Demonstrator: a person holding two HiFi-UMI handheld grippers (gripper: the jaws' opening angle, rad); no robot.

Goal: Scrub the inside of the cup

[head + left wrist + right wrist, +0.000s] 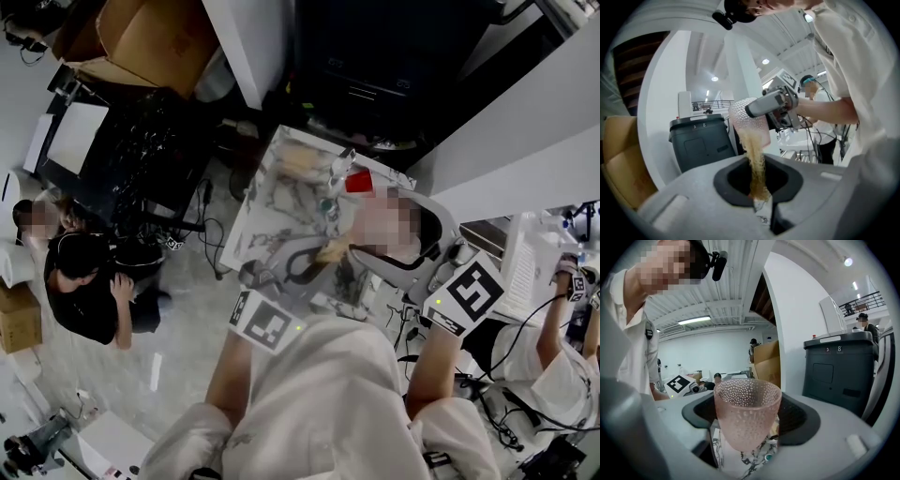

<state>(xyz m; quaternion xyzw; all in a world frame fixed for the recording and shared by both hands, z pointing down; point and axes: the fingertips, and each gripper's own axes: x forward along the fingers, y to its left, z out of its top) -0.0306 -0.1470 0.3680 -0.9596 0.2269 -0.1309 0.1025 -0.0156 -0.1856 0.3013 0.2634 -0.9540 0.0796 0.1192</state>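
Our left gripper clamped the tan scrubber, its length pointing up toward the pink cup. Our right gripper gripped that cup, scrubber not yet inside.

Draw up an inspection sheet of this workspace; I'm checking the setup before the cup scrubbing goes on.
Surface: marbled table below the grippers.
Job's things: pink cup, dimpled, upright; tan scrubber. In the right gripper view no scrubber shows inside the pink cup.
Clutter: red cup and small items on the table.
Grippers: left gripper shut on the scrubber; right gripper shut on the pink cup.
Cables: black cables on the floor beside the table.
Surroundings: cardboard boxes, dark bin, a person in black nearby.
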